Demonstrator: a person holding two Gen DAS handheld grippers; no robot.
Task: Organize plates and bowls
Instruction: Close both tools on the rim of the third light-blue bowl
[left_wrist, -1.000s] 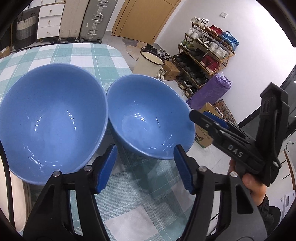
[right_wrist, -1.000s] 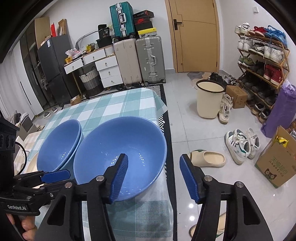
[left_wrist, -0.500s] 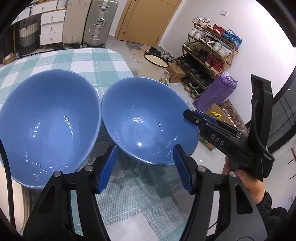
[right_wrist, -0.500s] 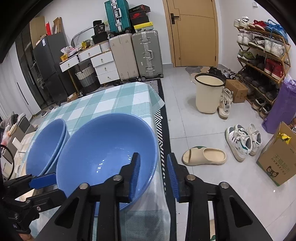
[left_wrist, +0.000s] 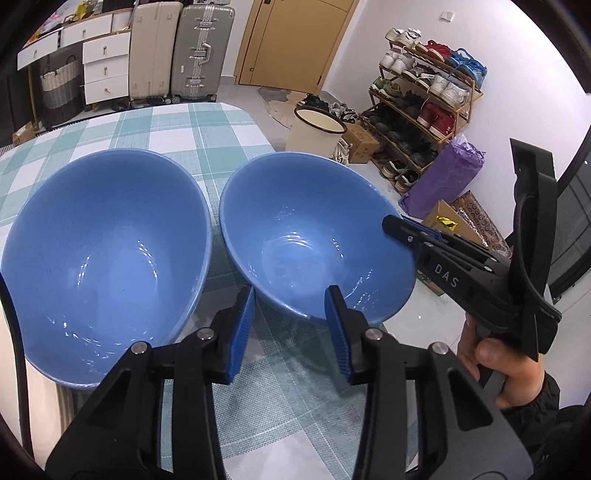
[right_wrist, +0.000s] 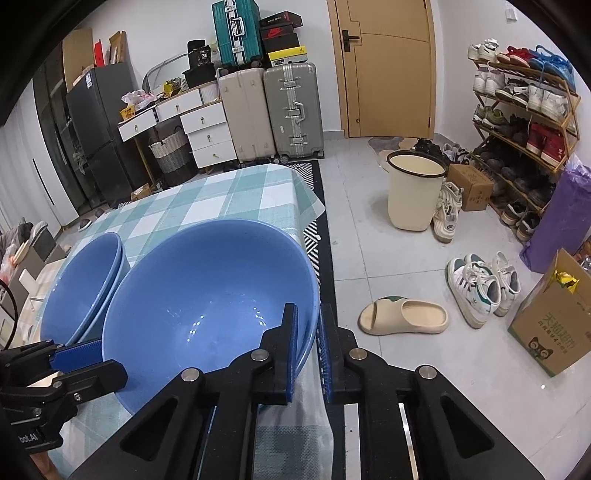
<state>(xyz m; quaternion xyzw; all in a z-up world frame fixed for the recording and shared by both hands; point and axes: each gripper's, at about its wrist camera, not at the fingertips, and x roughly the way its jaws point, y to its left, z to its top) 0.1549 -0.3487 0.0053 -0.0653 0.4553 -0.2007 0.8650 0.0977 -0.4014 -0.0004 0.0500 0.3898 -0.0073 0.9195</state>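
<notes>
Two blue bowls stand side by side on the checked tablecloth (left_wrist: 184, 125). The right blue bowl (left_wrist: 295, 236) (right_wrist: 207, 295) sits at the table's right edge. My right gripper (right_wrist: 307, 332) is shut on its right rim, one pad inside and one outside; its tip (left_wrist: 399, 225) also shows in the left wrist view. My left gripper (left_wrist: 290, 332) straddles the same bowl's near rim. Its jaws are closing, with gaps still at both pads. The left blue bowl (left_wrist: 103, 258) (right_wrist: 81, 280) shows a double rim, like two nested bowls.
The table edge (right_wrist: 314, 206) drops off just right of the held bowl. On the floor beyond lie a slipper (right_wrist: 402, 314), sneakers (right_wrist: 480, 284), a cream bin (right_wrist: 413, 192) and a cardboard box (right_wrist: 550, 332). A hand (left_wrist: 498, 362) holds the right tool.
The right gripper's jaws came together onto the right bowl's rim. The left gripper's jaws narrowed around that bowl's near rim. Both bowls stayed on the table.
</notes>
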